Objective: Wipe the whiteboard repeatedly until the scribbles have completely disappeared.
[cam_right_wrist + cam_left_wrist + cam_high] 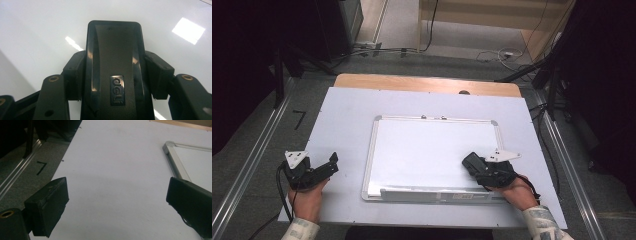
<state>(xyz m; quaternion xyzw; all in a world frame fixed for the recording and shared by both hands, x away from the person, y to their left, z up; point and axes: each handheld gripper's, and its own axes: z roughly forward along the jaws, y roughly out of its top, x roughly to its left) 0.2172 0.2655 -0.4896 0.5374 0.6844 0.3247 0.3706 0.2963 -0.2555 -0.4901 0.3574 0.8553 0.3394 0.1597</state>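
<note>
Gripping eraser (115, 72), right gripper (115, 75)

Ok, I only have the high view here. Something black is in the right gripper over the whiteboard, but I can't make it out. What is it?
Observer: A black whiteboard eraser. The right gripper view shows a "deli" badge on its back.
Operator: Is it actually clamped, or just resting between the jaws?
Observer: Clamped. The right gripper has a black jaw pressed against each long side of the eraser.
Operator: And the left gripper, is it carrying anything?
Observer: No. In the left gripper view the left gripper has its jaws wide apart with bare white table cover between them.
Operator: How near is it to the whiteboard?
Observer: That view shows the whiteboard frame's corner just beyond one jaw.
</note>
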